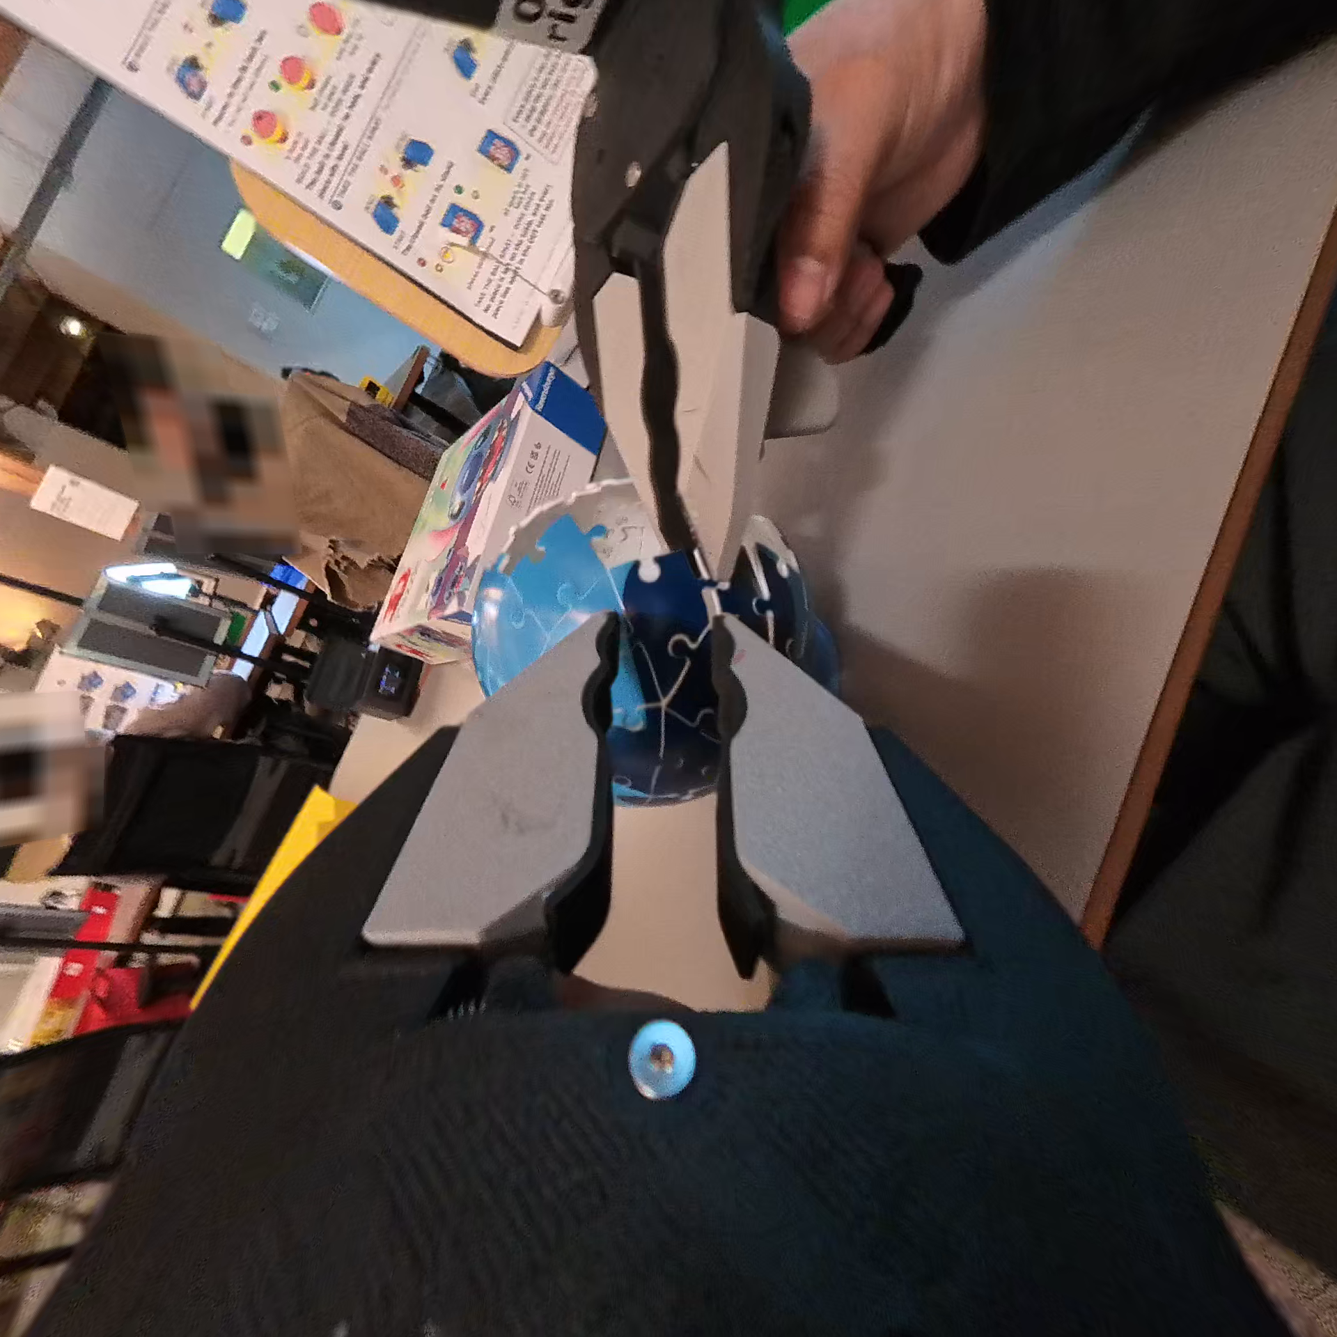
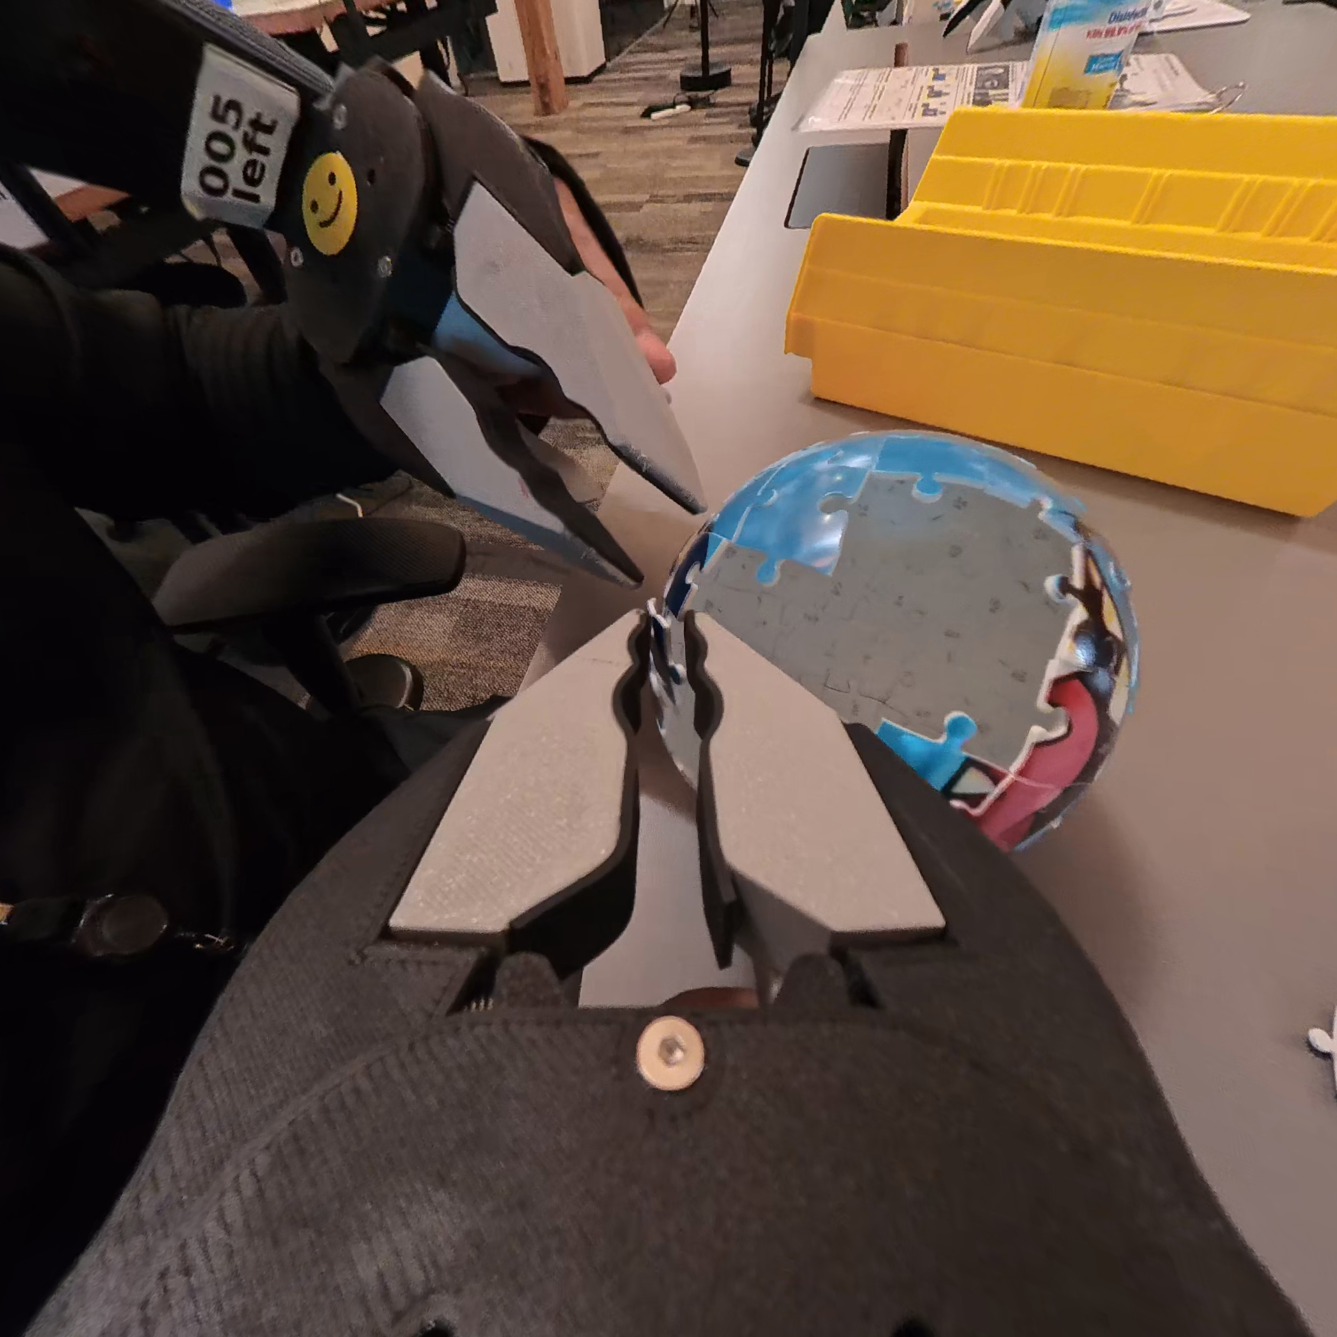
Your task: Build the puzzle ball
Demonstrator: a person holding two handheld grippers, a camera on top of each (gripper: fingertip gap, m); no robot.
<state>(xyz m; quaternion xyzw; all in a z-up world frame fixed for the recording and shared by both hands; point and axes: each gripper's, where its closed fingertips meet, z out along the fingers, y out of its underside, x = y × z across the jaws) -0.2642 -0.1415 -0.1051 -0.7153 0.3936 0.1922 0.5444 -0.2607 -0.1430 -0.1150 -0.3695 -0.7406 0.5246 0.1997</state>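
Left wrist view: the left gripper [image 1: 662, 637], jaws parted, frames the puzzle ball [image 1: 655, 680] at centre; the puzzle box [image 1: 499, 521] sits just behind.

Right wrist view: the right gripper [image 2: 669, 637] pinches a piece [image 2: 662, 655] at the ball's open rim, apparently mid-seating. Next, press the tabs home. A yellow bin [image 2: 1071, 325] crowds the upper right.

Open-plan office or lab workspace. Grey table [image 2: 1194, 904] with wood edge serving as landmark. Yellow plastic bin [image 2: 1085, 304] sitting on table; laminated instruction sheets [image 2: 911, 94] lying at its far end, beyond bin. Patterned carpet tiles [image 2: 651, 145] covering floor beside table, black mesh office chair [image 2: 311, 571] standing there, wooden post [image 2: 542, 51] rising farther off. Other desks, black equipment cases [image 1: 152, 637] and glowing screens showing well beyond table.
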